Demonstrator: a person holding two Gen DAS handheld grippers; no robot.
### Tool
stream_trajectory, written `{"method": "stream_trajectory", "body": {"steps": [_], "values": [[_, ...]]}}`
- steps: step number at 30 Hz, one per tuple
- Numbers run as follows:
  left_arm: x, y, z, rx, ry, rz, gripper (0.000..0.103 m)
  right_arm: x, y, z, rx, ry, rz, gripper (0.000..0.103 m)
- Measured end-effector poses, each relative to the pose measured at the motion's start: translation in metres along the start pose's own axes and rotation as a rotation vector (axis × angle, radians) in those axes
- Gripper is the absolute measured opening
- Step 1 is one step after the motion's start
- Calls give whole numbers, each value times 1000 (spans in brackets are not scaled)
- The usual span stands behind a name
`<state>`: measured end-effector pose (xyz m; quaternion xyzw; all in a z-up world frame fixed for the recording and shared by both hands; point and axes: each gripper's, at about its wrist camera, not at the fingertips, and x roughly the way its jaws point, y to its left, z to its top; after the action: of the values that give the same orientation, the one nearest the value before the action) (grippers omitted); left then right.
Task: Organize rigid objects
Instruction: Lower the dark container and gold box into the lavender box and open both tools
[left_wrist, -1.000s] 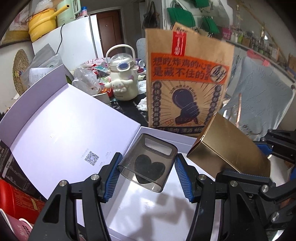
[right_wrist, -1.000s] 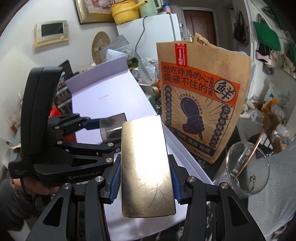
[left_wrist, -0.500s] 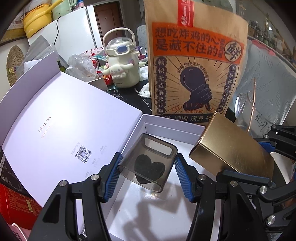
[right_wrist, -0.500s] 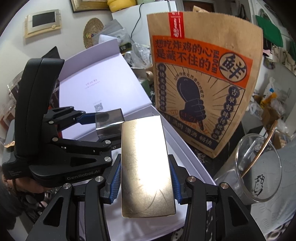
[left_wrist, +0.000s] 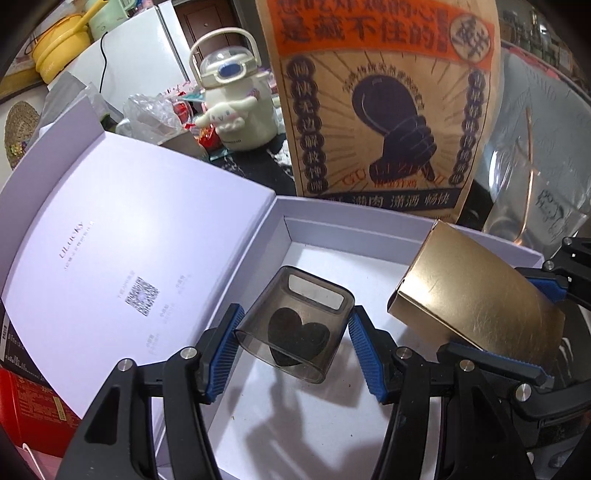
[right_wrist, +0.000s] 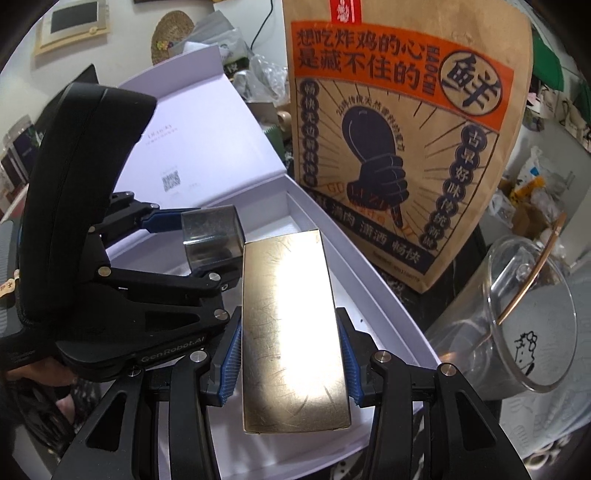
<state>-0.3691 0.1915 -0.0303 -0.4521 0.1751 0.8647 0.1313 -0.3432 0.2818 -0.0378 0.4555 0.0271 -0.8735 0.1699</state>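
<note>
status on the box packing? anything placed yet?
Done: white box lies open; no item rests in the part of it in view. In hand: left gripper clamps the smoky heart case, right gripper clamps the gold box, both over the tray. Left: set both down and release.

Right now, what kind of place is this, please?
Probably a cluttered home kitchen or dining area: a white fridge with a yellow pot on top, a cartoon kettle, and a fried-chicken paper bag.
</note>
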Motion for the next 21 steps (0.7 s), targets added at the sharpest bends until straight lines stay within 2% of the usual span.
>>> {"method": "stream_trajectory", "body": {"steps": [9, 19, 20, 21], "values": [[10, -7, -6, 21, 46, 20, 58, 12, -1, 0, -6, 34, -19, 46], [14, -9, -11, 17, 113, -2, 58, 5, -2, 5, 5, 29, -24, 46], [14, -10, -12, 17, 118, 0, 60, 2, -2, 6, 7, 24, -28, 46], [13, -11, -12, 16, 120, 7, 67, 0, -2, 7, 9, 21, -30, 47]]}}
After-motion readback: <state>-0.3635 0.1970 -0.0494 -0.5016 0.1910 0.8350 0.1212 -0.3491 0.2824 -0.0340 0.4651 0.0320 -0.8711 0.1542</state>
